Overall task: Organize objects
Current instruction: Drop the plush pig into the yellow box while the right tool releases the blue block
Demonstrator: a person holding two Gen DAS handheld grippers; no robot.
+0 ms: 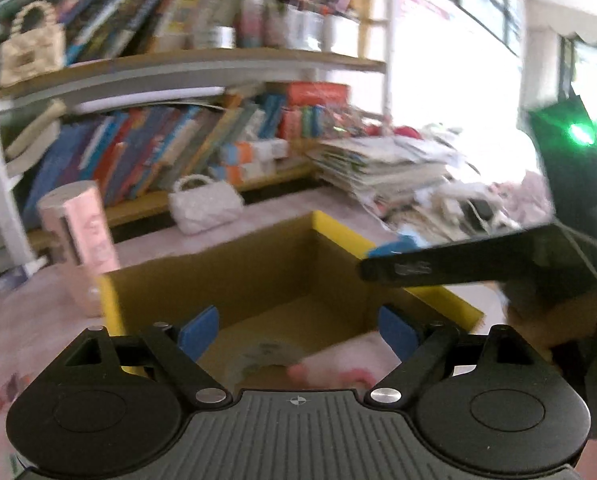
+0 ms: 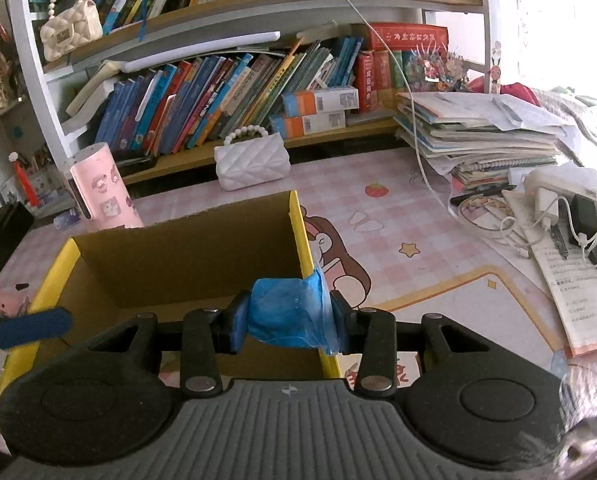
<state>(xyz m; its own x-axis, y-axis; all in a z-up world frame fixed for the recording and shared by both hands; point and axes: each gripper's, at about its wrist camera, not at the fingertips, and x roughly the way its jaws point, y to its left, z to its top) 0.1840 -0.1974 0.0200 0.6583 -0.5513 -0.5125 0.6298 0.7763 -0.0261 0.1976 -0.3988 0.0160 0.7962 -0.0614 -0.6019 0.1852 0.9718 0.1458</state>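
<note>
Between the right gripper's [image 2: 288, 314] blue pads sits a crumpled blue plastic bundle [image 2: 288, 310], pinched firmly and held just over the near right corner of the open cardboard box [image 2: 186, 256] — placed, I judge, so that letting go would drop it inside. Over the same box, the left gripper [image 1: 298, 332] hangs with its jaws spread wide and nothing between them; below it, a pink-and-white soft item [image 1: 338, 364] lies on the box floor, probably just let go. Beyond the box, on the pink patterned tabletop [image 2: 438, 240], stand a pink cylinder [image 2: 106, 192] and a white quilted handbag [image 2: 252, 162] — likely waiting their turn — with a paper stack [image 2: 478, 132] to the right.
</note>
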